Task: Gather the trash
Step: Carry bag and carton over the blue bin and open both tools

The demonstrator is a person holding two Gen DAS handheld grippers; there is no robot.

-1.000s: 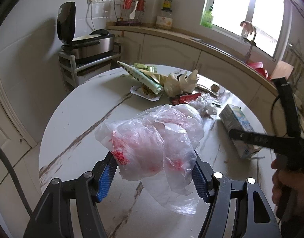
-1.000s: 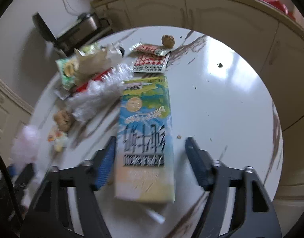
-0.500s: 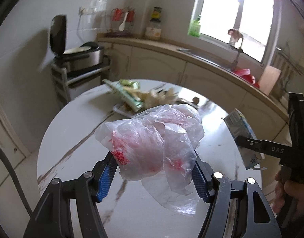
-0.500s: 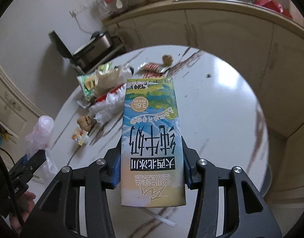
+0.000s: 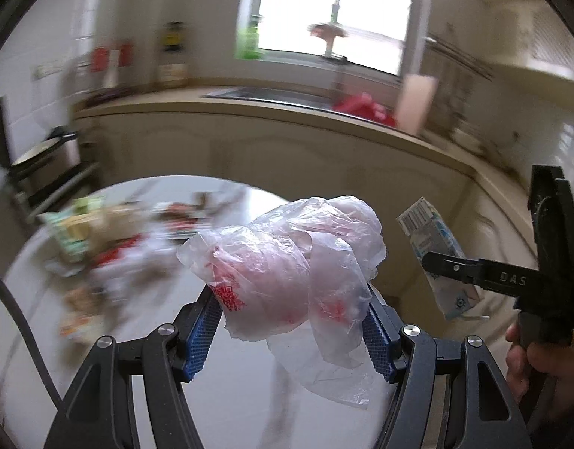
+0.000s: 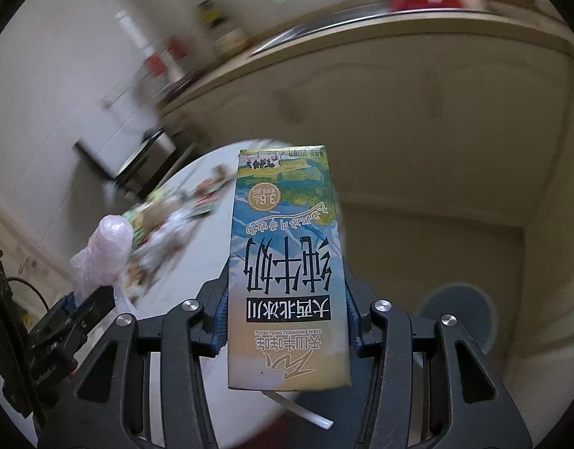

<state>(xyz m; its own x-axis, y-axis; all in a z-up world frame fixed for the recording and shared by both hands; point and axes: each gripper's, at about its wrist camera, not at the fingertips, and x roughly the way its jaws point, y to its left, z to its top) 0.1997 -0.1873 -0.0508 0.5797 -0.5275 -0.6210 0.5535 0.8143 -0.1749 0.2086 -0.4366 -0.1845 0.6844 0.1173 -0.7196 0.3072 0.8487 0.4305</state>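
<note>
Two pieces of trash are off the table and in hand. The left gripper (image 5: 292,331) is closed on a crumpled plastic bag (image 5: 287,265), pinched between its blue pads (image 5: 202,331) and held up above the near part of the round table (image 5: 39,299); loose folds of the bag hang below the jaws. The right gripper (image 6: 285,320) is clamped on both sides of a milk carton (image 6: 287,262), which stands lengthwise between the fingers with a white straw (image 6: 305,413) sticking out of its near end. From the left camera the carton shows to the right of the bag, past the table edge. A good share of the job looks unfinished: a heap of wrappers (image 5: 111,239), packets and scraps lies on the far left of the table, blurred so the single items cannot be told apart. Low on the right of the right camera, a round blue-grey bin (image 6: 457,316) seems to stand on the floor beside the cabinets (image 6: 399,112); it may be the drop point, but it is too blurred to be sure. Neither held item has been dropped anywhere yet.
</note>
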